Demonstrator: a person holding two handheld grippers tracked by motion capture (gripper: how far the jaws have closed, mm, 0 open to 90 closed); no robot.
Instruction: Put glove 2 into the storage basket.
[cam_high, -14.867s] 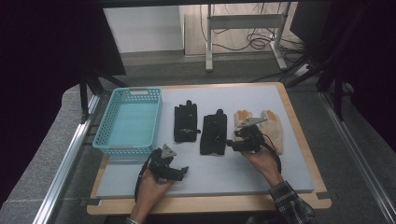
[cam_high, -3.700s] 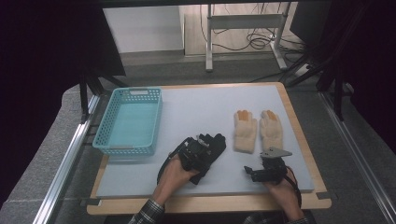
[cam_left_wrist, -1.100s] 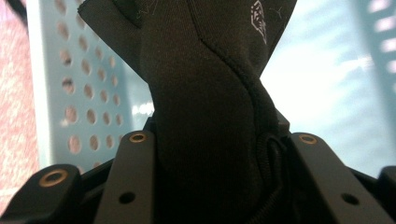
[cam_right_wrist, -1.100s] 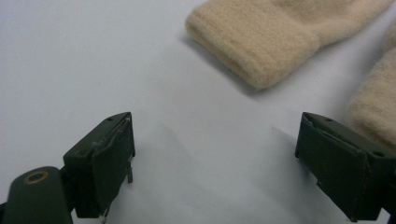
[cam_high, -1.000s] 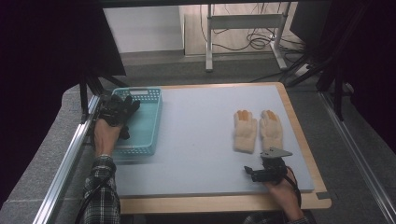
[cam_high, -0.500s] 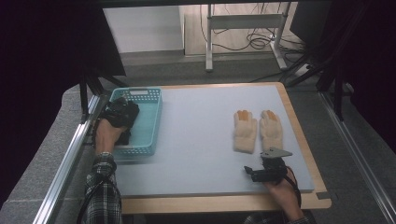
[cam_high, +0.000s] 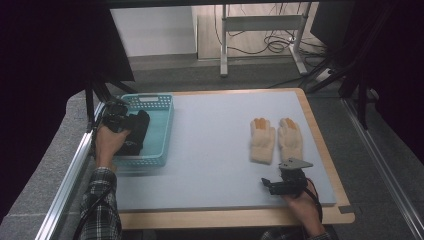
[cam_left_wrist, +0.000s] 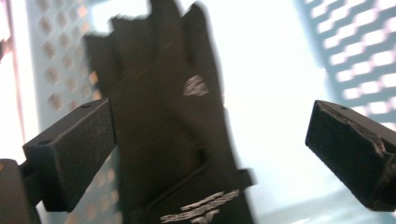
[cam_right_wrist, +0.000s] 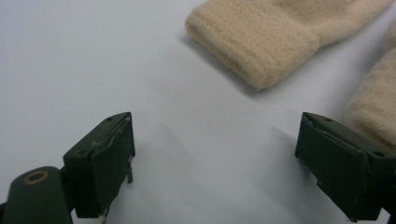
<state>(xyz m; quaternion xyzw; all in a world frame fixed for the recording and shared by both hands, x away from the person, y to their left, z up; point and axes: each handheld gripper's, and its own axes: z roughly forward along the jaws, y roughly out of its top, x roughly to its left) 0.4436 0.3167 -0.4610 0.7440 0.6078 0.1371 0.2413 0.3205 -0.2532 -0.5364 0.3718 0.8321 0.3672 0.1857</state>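
Two pairs: black gloves (cam_left_wrist: 173, 135) lie in the teal basket (cam_high: 161, 131); cream gloves (cam_high: 276, 140) lie on the bench (cam_high: 200, 160).
Left gripper (cam_high: 116, 120): over the basket, jaws wide apart, holding nothing; the black gloves look released, though the blur leaves that unsure.
Doing it well: lift straight up so the jaws do not snag fabric or the basket rim.
Right gripper (cam_right_wrist: 215, 154): jaws wide open, empty, just short of the cream cuffs.
In the way: nothing between the jaws and the cuffs.

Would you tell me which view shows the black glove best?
The left gripper view: the black glove lies close, its white logo visible, between open jaws. The high view shows it small and dark in the teal basket.
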